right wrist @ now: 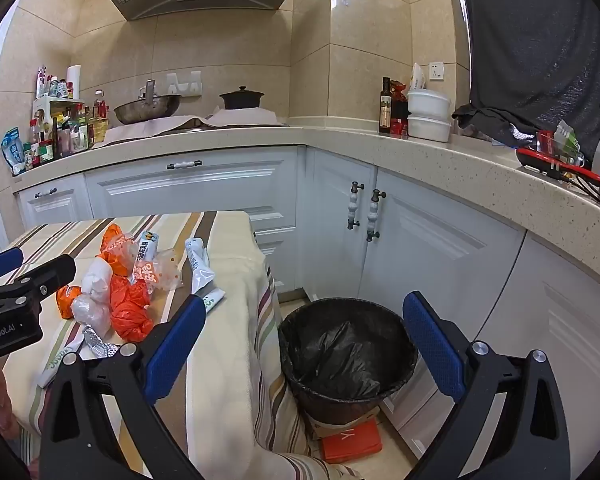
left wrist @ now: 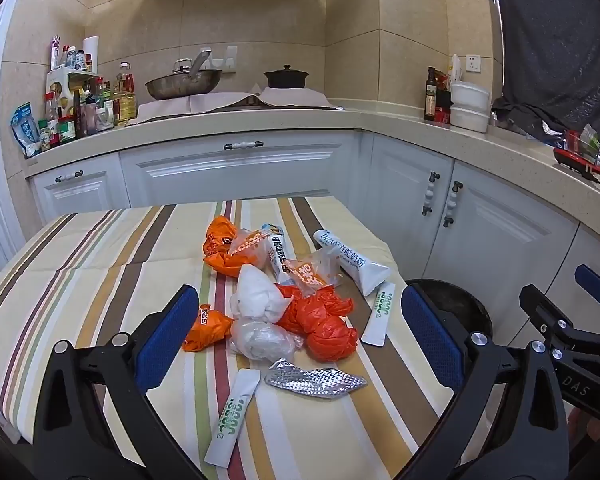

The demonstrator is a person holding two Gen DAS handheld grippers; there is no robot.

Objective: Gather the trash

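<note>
Trash [left wrist: 284, 308] heaped mid-table, between wide-spread jaws of left gripper [left wrist: 300, 332]; nothing held. Right gripper [right wrist: 304, 344] also agape, empty, over bin [right wrist: 408, 344] beside table [left wrist: 80, 260]. Bags, sachets likely light, crinkly, slippery; pinch orange bag [left wrist: 320, 320] at bunched knot.

open bin mouth [right wrist: 346, 344] beside table [right wrist: 228, 320]

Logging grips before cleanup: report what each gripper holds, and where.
Nothing is held. Left gripper and right gripper both stand open and empty.
</note>
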